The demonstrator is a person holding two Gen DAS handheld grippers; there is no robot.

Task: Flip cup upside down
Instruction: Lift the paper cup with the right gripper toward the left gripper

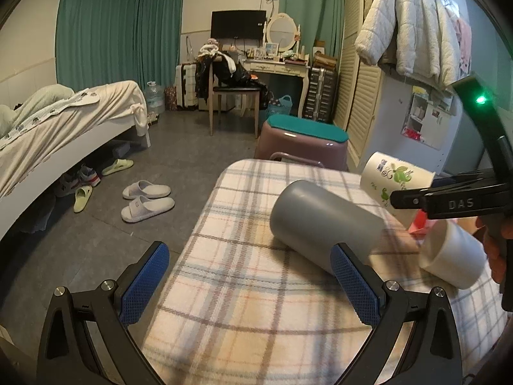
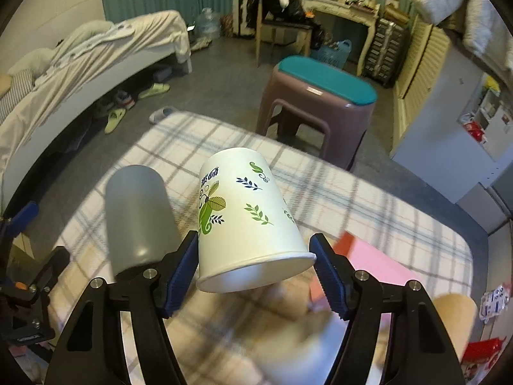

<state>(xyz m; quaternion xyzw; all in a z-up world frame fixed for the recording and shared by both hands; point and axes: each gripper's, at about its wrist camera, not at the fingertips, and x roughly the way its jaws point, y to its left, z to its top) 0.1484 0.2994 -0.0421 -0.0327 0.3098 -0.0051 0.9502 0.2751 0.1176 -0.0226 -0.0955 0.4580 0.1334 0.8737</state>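
A white paper cup with green leaf prints (image 2: 247, 221) hangs above the plaid-covered table (image 2: 368, 199), base pointing away, rim toward the camera. My right gripper (image 2: 255, 271) is shut on it near the rim. In the left wrist view the same cup (image 1: 397, 176) is held up by the right gripper (image 1: 416, 200). A grey cup (image 1: 320, 224) stands upside down on the table; it also shows in the right wrist view (image 2: 139, 215). My left gripper (image 1: 250, 285) is open and empty, its right pad close beside the grey cup.
A plain white cup (image 1: 455, 256) sits on the table at the right. Pink and red paper (image 2: 378, 263) lies under the right gripper. A purple stool with a teal top (image 2: 320, 102) stands beyond the table. A bed (image 1: 64, 128) is at left.
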